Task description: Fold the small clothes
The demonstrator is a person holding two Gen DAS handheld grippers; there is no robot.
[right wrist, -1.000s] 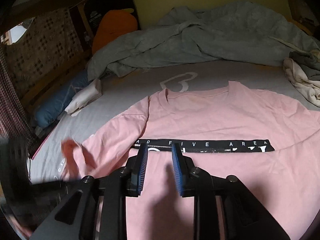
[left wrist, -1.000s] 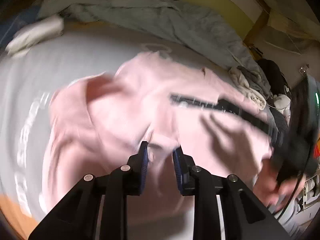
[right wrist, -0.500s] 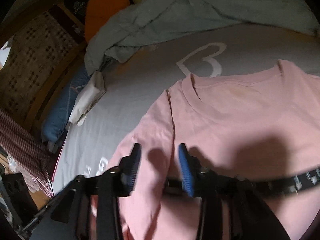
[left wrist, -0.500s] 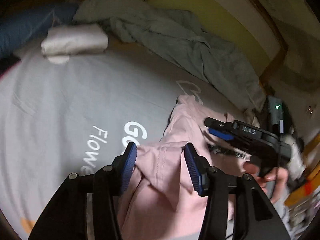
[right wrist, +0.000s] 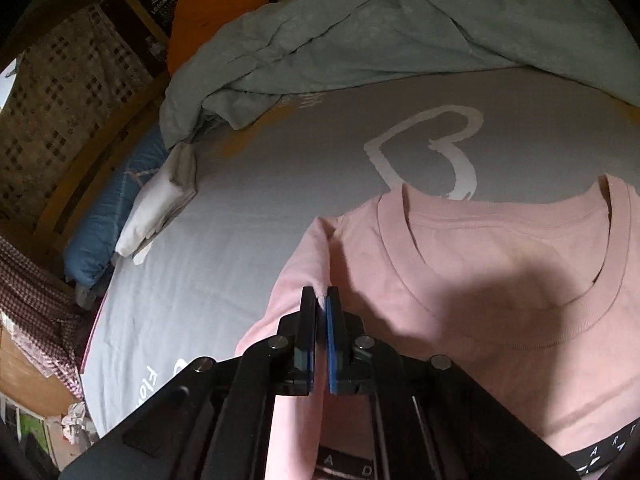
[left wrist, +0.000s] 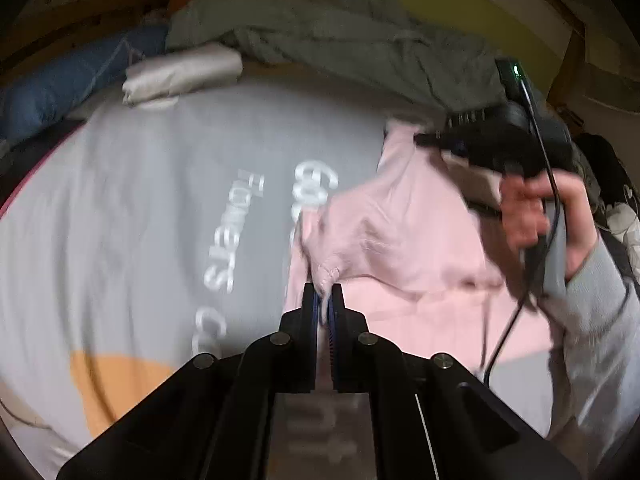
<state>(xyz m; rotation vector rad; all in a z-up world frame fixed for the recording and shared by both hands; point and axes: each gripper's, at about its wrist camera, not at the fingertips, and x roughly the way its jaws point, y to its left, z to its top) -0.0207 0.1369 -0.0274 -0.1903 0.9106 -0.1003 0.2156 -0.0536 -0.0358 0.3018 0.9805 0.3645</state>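
Grey printed bedsheet (right wrist: 248,216) carries the work. Pink T-shirt (right wrist: 500,292) lies front-up on it, collar toward the crumpled grey-green blanket (right wrist: 400,28), body running back under the tools. Right gripper (right wrist: 321,295), jaws just closed, is clamped on a pinch of the shoulder seam; left gripper (left wrist: 323,291), likewise just closed, grips a puckered sleeve fold lower on the same edge. Both hold one side, so folding inward across the chest seems next. Fabric: soft knit, ribbed collar. White folded cloth (right wrist: 160,200) lies well apart.
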